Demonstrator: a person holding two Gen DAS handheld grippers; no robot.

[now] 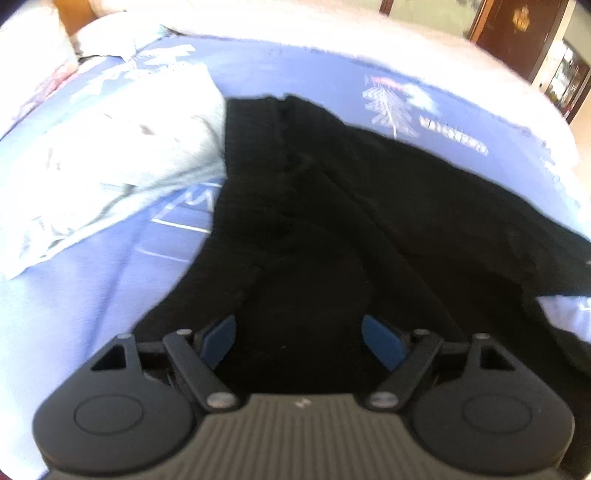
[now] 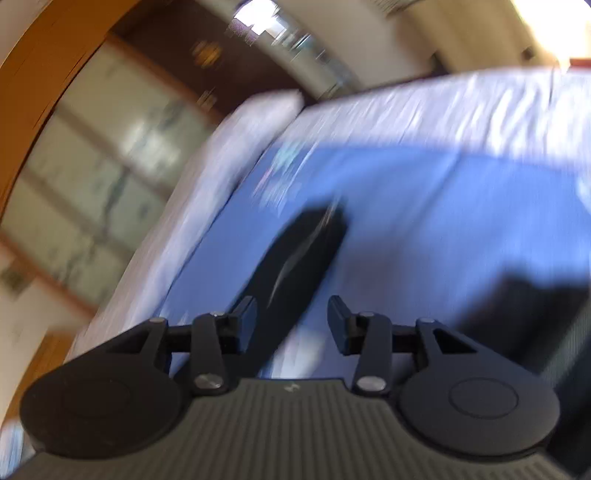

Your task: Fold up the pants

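Black pants (image 1: 332, 206) lie spread and creased on a blue printed bed sheet (image 1: 303, 70). My left gripper (image 1: 299, 336) is open just above the near part of the pants, its blue fingertips (image 1: 221, 332) wide apart with black cloth between and below them. In the blurred right wrist view, one black pant leg (image 2: 295, 254) stretches away over the blue sheet (image 2: 424, 206). My right gripper (image 2: 291, 314) is open above that leg and holds nothing. More black cloth (image 2: 524, 306) shows at the right.
A pale grey garment (image 1: 110, 155) lies on the sheet to the left of the pants. A white quilt edge (image 2: 192, 206) borders the bed. A dark wooden cabinet (image 1: 517, 33) stands beyond the bed. Glass sliding doors (image 2: 103, 177) stand at the left.
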